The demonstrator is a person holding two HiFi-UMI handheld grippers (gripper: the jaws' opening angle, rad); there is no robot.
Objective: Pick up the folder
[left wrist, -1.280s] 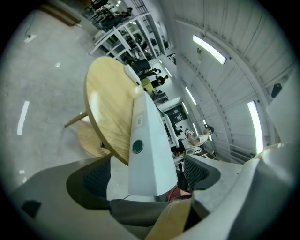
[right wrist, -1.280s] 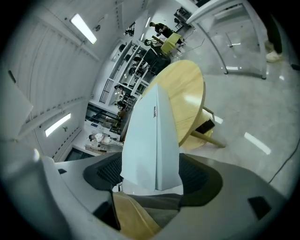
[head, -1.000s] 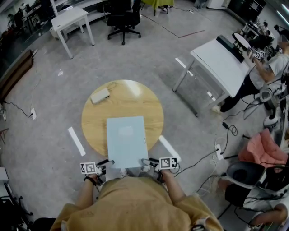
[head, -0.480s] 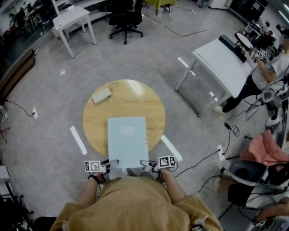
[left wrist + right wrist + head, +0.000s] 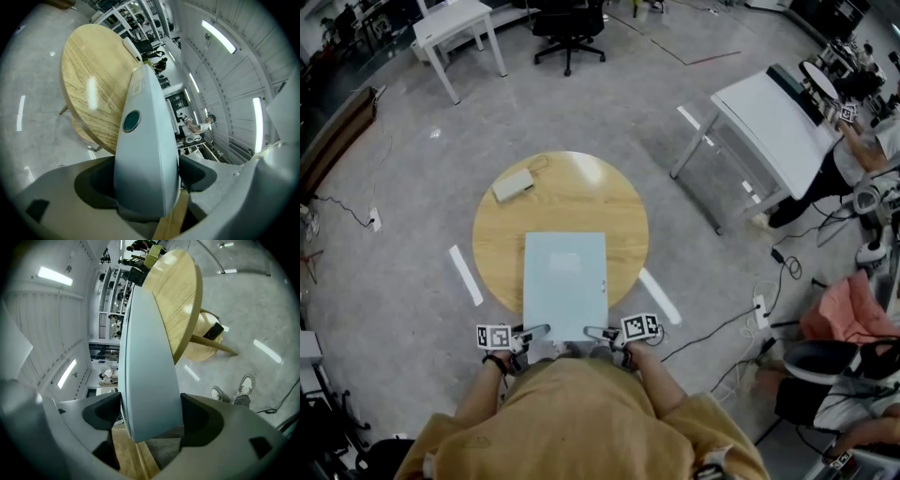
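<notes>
A light blue folder (image 5: 565, 281) lies on the round wooden table (image 5: 572, 192), its near edge sticking out over the rim toward me. My left gripper (image 5: 539, 330) is at its near left corner and my right gripper (image 5: 592, 332) at its near right corner. In the left gripper view the folder (image 5: 145, 154) fills the gap of the left gripper (image 5: 147, 174), whose jaws are closing with both pads against it. In the right gripper view the folder (image 5: 147, 380) sits likewise between the pads of the right gripper (image 5: 150, 412). It rests flat on the table (image 5: 89, 70).
A small pale box (image 5: 513, 185) with a cable lies at the table's far left. White floor strips (image 5: 466, 275) flank the table. White desks (image 5: 455, 23) (image 5: 778, 122), an office chair (image 5: 570, 23) and a person stand further off. My shoes (image 5: 243, 387) are below.
Both grippers have edged inward along the folder's near edge, the right one more. The folder lies where it was.
</notes>
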